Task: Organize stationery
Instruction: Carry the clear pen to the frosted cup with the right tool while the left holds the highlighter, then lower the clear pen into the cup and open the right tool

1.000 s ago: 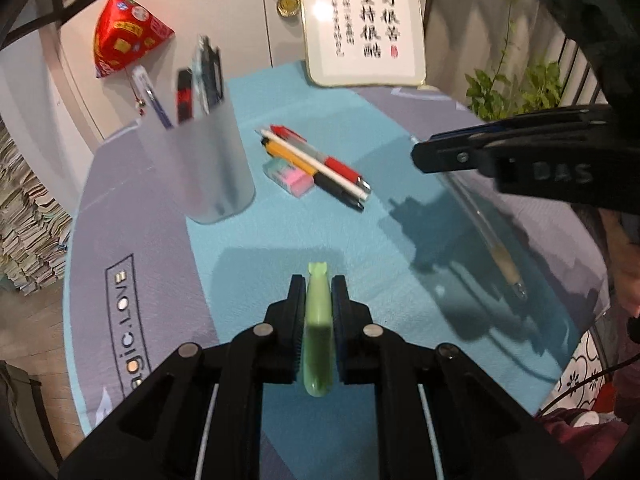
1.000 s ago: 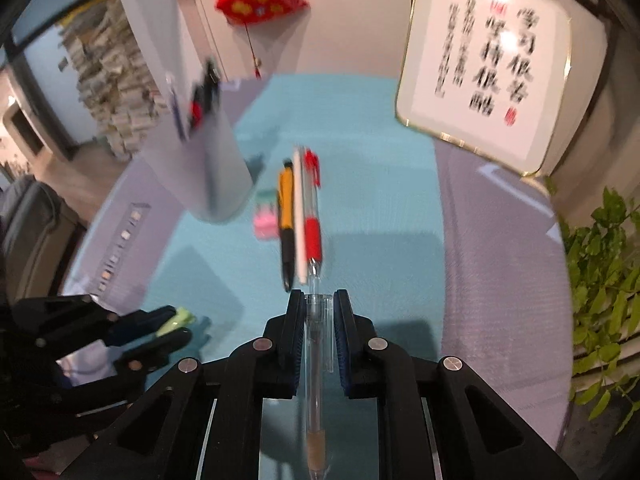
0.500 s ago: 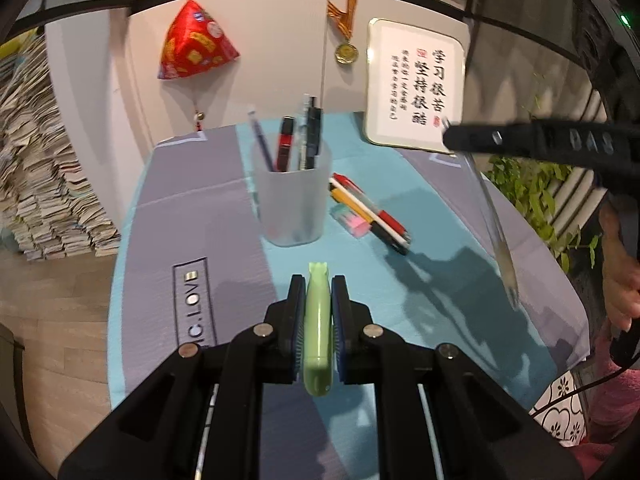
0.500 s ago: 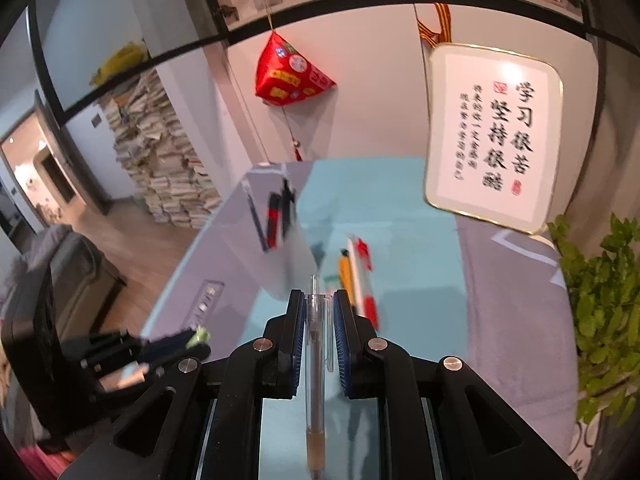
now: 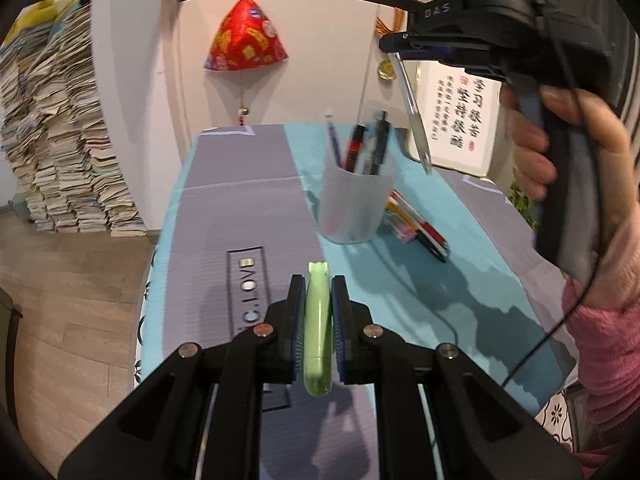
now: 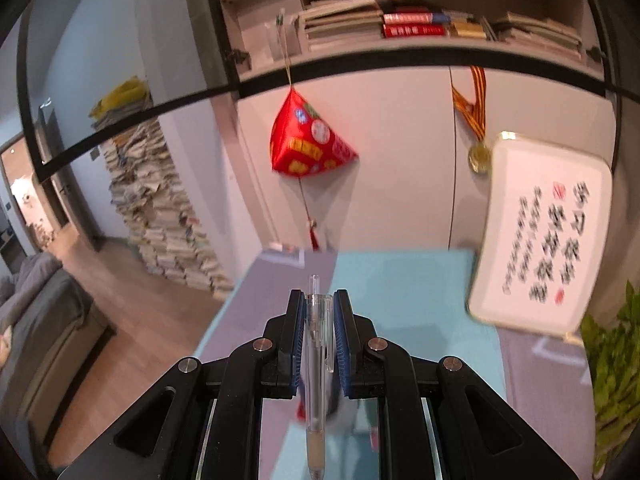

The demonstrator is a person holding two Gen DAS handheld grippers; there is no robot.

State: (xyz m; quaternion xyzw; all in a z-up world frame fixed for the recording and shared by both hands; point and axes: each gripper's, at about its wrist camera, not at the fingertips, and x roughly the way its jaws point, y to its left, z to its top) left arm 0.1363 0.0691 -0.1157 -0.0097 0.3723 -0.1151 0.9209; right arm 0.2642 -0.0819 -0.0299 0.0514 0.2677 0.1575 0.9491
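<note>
My left gripper [image 5: 318,284] is shut on a light green pen-like item [image 5: 317,320] and holds it above the near part of the table. A frosted pen cup [image 5: 356,204] with several pens stands at mid-table. My right gripper [image 5: 394,42] is high above and just right of the cup, shut on a clear pen [image 5: 412,112] that hangs tip down. In the right wrist view the gripper [image 6: 319,300] grips the clear pen [image 6: 316,360]; the cup is mostly hidden under the fingers.
Several pens [image 5: 420,228] and a pink eraser [image 5: 404,232] lie right of the cup. A framed calligraphy board [image 5: 460,120] leans at the back right. A plant [image 6: 612,380] stands at the right edge. A paper stack [image 5: 52,152] stands on the floor at left.
My right gripper has risen and tilted up with the clear pen, which now hangs tip down above the cup. My left gripper has drawn back and tilted up with the green item.
</note>
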